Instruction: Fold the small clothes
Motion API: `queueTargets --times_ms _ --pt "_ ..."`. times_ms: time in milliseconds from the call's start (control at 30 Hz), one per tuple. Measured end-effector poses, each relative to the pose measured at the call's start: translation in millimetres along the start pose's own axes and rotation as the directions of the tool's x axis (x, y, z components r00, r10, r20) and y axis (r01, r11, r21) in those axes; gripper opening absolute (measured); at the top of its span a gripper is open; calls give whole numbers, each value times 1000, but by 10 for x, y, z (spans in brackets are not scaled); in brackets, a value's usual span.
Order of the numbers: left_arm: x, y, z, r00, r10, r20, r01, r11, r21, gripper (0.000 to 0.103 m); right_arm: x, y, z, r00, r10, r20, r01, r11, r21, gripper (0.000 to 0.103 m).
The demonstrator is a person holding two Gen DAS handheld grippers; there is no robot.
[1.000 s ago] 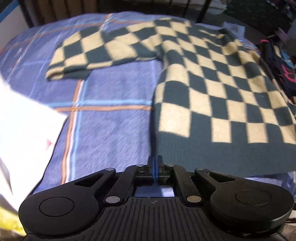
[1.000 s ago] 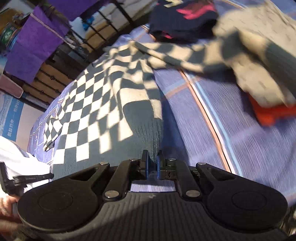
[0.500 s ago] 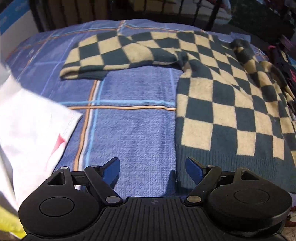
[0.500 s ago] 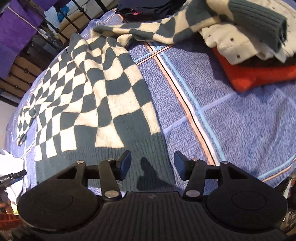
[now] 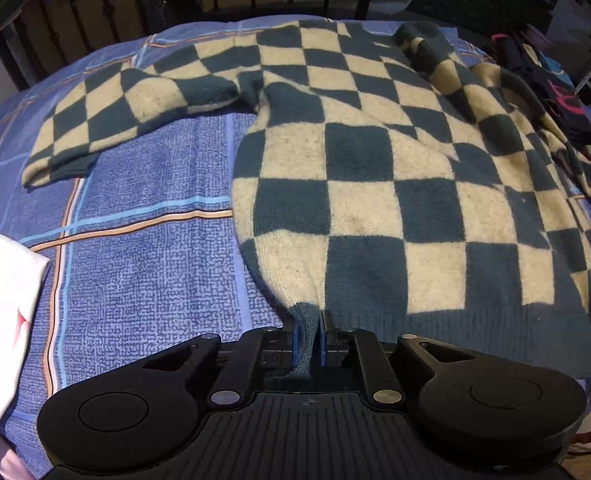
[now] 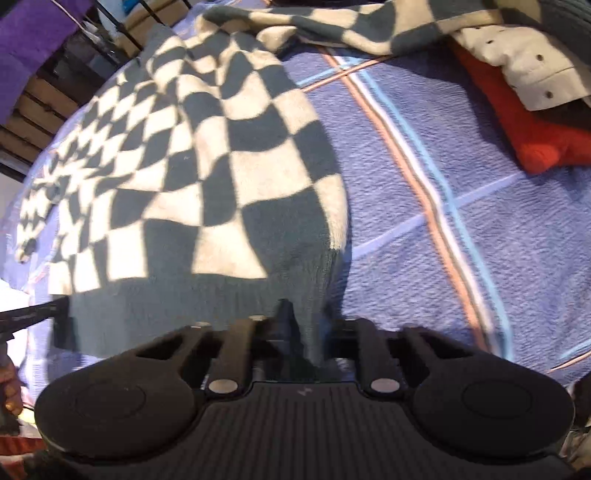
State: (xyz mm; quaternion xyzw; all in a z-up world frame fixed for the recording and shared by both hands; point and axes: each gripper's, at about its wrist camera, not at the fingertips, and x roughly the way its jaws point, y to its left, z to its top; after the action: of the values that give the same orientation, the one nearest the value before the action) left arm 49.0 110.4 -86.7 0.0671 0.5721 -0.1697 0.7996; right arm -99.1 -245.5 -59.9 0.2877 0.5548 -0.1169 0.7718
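A teal and cream checkered sweater (image 5: 369, 177) lies spread on a blue plaid bedspread (image 5: 147, 277). It also shows in the right wrist view (image 6: 207, 166). My left gripper (image 5: 308, 343) is shut on the sweater's ribbed hem at its left bottom corner. My right gripper (image 6: 312, 332) is shut on the hem at the right bottom corner; that view is blurred. One sleeve (image 5: 110, 110) lies out to the left. The other sleeve (image 6: 332, 26) runs toward a pile of clothes.
A white garment (image 5: 18, 295) lies at the left edge of the bed. A red garment (image 6: 535, 140) and a cream dotted one (image 6: 524, 55) are stacked at the right. Dark clothes (image 5: 546, 81) lie at the far right. A metal bed frame (image 5: 74, 29) stands behind.
Both grippers were shut, opened half a second ago over the hem, and have now shut on the sweater's two bottom corners.
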Motion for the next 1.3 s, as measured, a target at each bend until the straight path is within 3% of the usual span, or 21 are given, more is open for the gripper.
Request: queueTargets --times_ms 200,300,333,400,533,567,600,667,700,733,767,867,967,1000,1067,1200,1267,1300 --pt "-866 135 199 990 -96 101 93 995 29 52 -648 194 184 983 159 97 -162 987 20 12" --pt "-1277 335 105 990 -73 123 69 997 33 45 -995 257 216 968 227 110 -229 973 10 12" --pt "-1309 399 47 992 -50 114 47 999 26 40 -1027 257 214 970 223 97 -224 975 1 12" --pt "-1175 546 -144 999 1 50 -1 1000 -1 42 -927 208 165 981 188 53 -188 982 5 12" --pt "-570 725 -527 991 98 -93 -104 993 -61 40 -312 22 -32 998 53 -40 -51 998 46 14" --pt "-474 738 -576 988 114 -109 -122 990 -72 43 -176 2 -63 998 12 -66 -9 999 40 18" --pt "-411 748 -611 986 120 -113 -130 988 -85 70 -69 -19 -75 995 -24 -96 29 998 49 19" --pt "-408 740 -641 984 150 -94 -159 983 -96 73 19 -86 -88 992 -41 -118 51 995 82 23" --pt "-461 727 -630 982 168 -80 -176 980 -97 90 -15 -104 -75 994 -38 -107 47 995 90 24" --pt "-522 700 -596 982 179 -61 -184 978 -93 98 -82 -114 -53 996 -36 -80 43 995 88 27" --pt "-577 688 -562 983 180 -36 -182 979 -87 103 -168 -119 -22 998 -38 -46 42 996 80 31" --pt "-760 581 -332 984 177 39 -174 983 -62 103 -475 -96 131 995 -61 85 58 998 39 37" --pt "-911 419 -54 983 152 106 -148 988 -46 103 -858 -143 347 966 -83 246 80 997 20 37" --pt "-956 357 31 982 137 128 -133 990 -37 103 -1002 -168 417 948 -93 304 93 996 15 37" --pt "-1008 184 190 981 105 164 -106 994 -3 103 -1244 -216 536 910 -122 396 134 991 -2 48" --pt "-964 -183 326 985 33 171 -46 996 74 103 -1477 -381 724 822 -258 508 306 952 -12 55" --pt "-887 -330 319 989 7 147 -21 995 99 103 -1436 -487 767 809 -305 503 358 933 -9 70" --pt "-844 -393 302 991 -6 131 -8 994 108 103 -1377 -541 793 818 -314 482 364 932 -11 70"
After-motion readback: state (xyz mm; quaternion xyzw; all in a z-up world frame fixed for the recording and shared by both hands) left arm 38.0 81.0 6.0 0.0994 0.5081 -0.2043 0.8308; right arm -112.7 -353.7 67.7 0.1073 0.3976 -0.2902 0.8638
